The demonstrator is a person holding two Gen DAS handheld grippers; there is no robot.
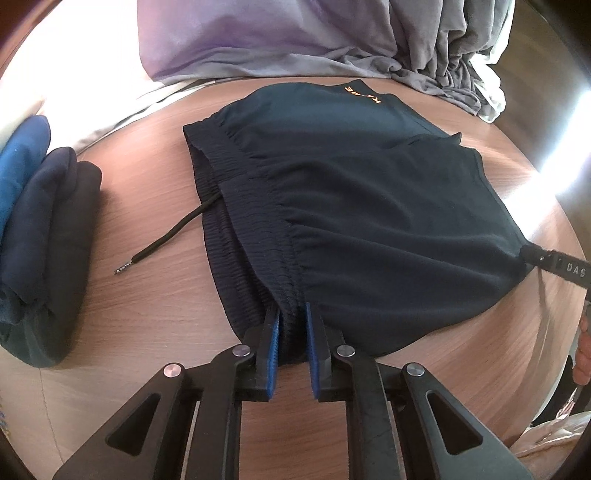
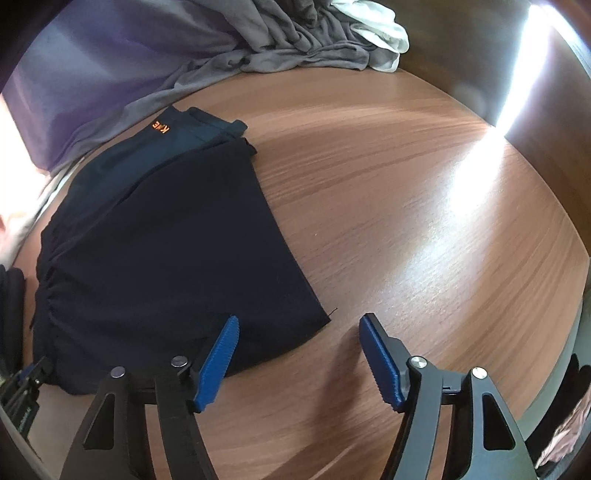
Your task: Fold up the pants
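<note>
Dark navy pants (image 1: 351,192) with orange lettering lie folded on the wooden table (image 2: 406,221). Their gathered waistband faces the left side. My left gripper (image 1: 291,314) is shut on the near end of that waistband, with bunched fabric between the blue pads. In the right wrist view the pants (image 2: 166,251) fill the left half. My right gripper (image 2: 300,325) stands open at their near right corner, which lies between the fingers without being pressed. A black drawstring (image 1: 166,236) trails left from the waistband.
A stack of folded dark and blue clothes (image 1: 48,240) sits at the table's left. Grey and purple cloth (image 1: 258,37) is piled along the back, with a white garment (image 2: 380,33) beside it. Bare wood spreads to the right of the pants.
</note>
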